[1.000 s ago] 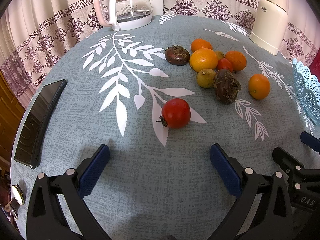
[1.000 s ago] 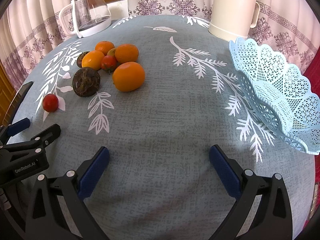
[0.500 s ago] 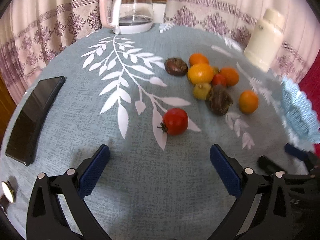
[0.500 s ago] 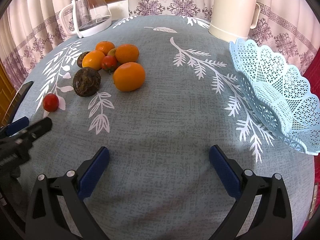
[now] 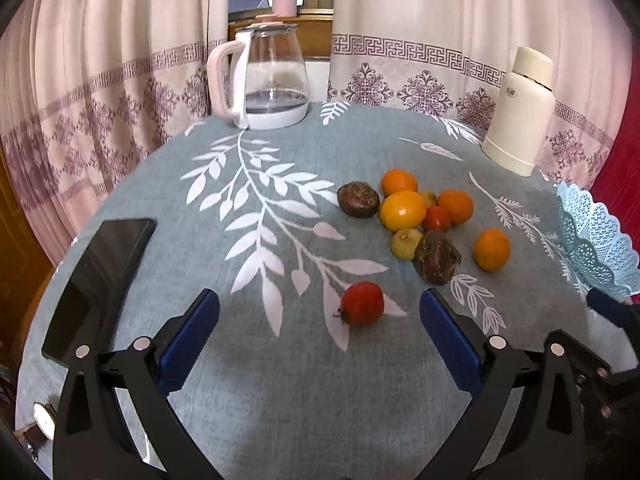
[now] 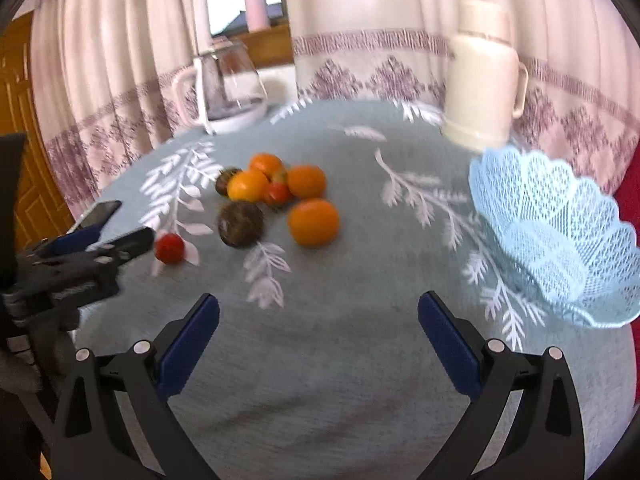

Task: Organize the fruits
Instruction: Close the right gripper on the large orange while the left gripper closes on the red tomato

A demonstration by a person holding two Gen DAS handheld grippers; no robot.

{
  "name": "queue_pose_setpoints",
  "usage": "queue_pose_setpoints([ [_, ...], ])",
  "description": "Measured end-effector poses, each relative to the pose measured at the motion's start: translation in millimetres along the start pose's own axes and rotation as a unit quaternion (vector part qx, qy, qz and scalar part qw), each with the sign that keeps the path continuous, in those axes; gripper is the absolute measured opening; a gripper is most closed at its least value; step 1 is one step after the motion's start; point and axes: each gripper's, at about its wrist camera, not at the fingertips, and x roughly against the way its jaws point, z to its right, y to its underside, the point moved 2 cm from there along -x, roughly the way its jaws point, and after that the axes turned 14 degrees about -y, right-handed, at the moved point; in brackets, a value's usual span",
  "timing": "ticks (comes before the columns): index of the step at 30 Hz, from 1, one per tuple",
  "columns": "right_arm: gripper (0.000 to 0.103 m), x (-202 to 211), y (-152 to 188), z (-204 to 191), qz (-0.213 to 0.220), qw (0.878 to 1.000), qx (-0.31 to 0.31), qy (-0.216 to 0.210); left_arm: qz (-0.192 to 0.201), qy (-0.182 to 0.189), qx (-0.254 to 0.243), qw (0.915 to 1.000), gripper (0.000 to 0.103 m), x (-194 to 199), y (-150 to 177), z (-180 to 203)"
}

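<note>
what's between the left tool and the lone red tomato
Nothing: in the left wrist view, only bare tablecloth separates the open left tool from the tomato.

Fruit cluster (image 5: 420,210) mid-table, tomato (image 5: 362,303) in front, basket (image 5: 596,248) right, kettle (image 5: 266,76) behind, phone (image 5: 100,280) left

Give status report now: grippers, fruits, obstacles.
Left gripper open, right gripper open, both empty. Fruits on table, basket empty. Red tomato nearest; path free.
</note>
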Motion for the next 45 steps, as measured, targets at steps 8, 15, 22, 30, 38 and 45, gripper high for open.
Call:
queue_pose_setpoints([
  [8, 0.098, 17, -22, 9, 0.076, 0.996, -0.031, -0.021, -0.029, -0.004, -0.002, 0.9996, 0.101, -21, -2, 11],
  [15, 0.098, -1, -12, 11, 0.058, 0.997, -0.034, -0.022, -0.068, 0.011, 0.003, 0.9976, 0.081, -39, 3, 13],
  [22, 0.098, -4, -9, 14, 0.053, 0.997, -0.043, -0.029, -0.074, 0.011, 0.002, 0.9972, 0.073, -42, 5, 14],
  [30, 0.098, -7, -8, 16, 0.041, 0.997, -0.050, -0.035, -0.066, 0.024, -0.009, 0.9975, 0.049, -39, 4, 19],
  [38, 0.098, -11, -7, 16, 0.030, 0.998, -0.052, -0.031, -0.058, 0.035, -0.004, 0.9977, 0.040, -35, 4, 19],
  [45, 0.098, -14, -8, 15, 0.016, 0.998, -0.050, -0.026, -0.043, 0.036, 0.016, 0.9983, 0.035, -29, 4, 12],
])
